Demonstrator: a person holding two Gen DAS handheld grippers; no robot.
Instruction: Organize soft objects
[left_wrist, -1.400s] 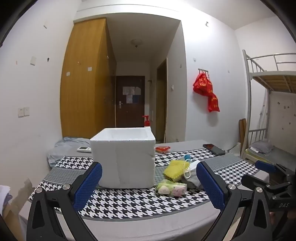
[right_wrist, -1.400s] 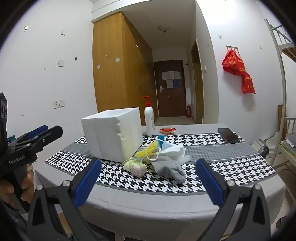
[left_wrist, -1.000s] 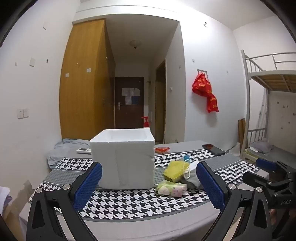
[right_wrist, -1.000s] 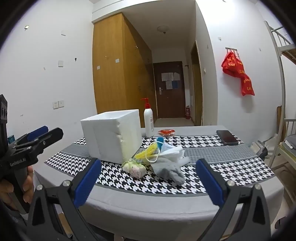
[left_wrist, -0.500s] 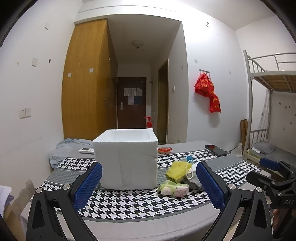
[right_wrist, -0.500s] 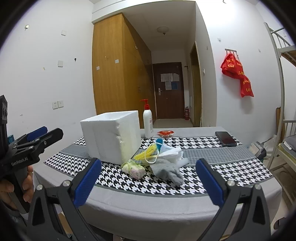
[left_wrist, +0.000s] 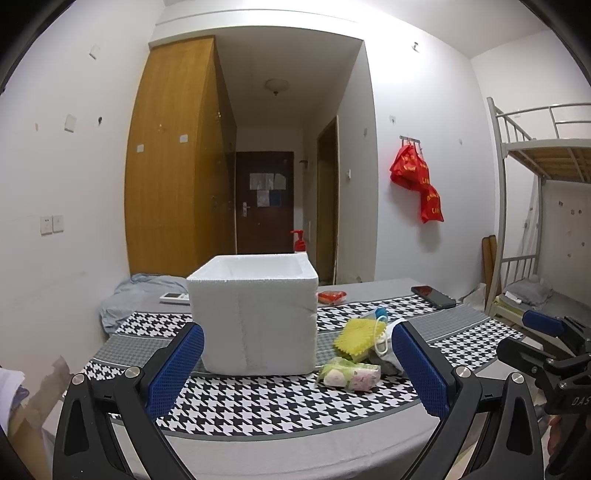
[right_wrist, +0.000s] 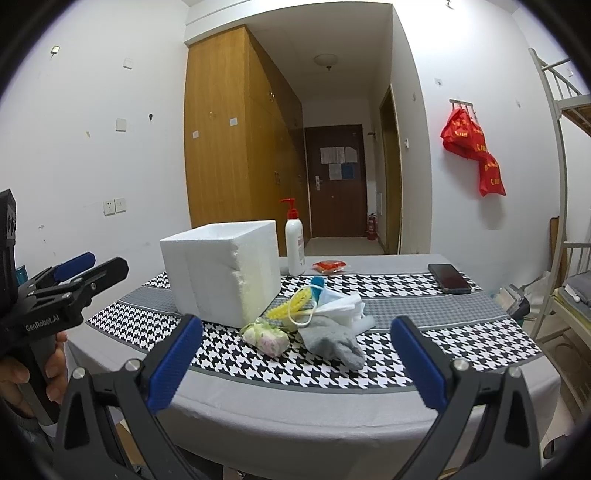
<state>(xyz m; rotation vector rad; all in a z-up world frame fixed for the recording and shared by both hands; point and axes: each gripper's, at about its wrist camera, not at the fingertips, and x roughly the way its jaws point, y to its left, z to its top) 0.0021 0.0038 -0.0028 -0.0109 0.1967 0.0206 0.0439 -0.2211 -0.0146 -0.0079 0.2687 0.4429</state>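
Both the left gripper (left_wrist: 297, 369) and right gripper (right_wrist: 295, 360) hang spread and empty short of the table (right_wrist: 332, 413); the soft pile (right_wrist: 314, 325) waits at the box's (right_wrist: 221, 273) four o'clock, handy for dropping in.

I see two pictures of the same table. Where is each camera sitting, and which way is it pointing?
Left wrist view: rides on the left tongs, facing the foam box head-on; its own blue pads frame the scene, right tongs at the edge.
Right wrist view: rides on the right tongs, facing the grey sock; the left tongs and a hand show at left.
Shared: box, soft pile, phone.
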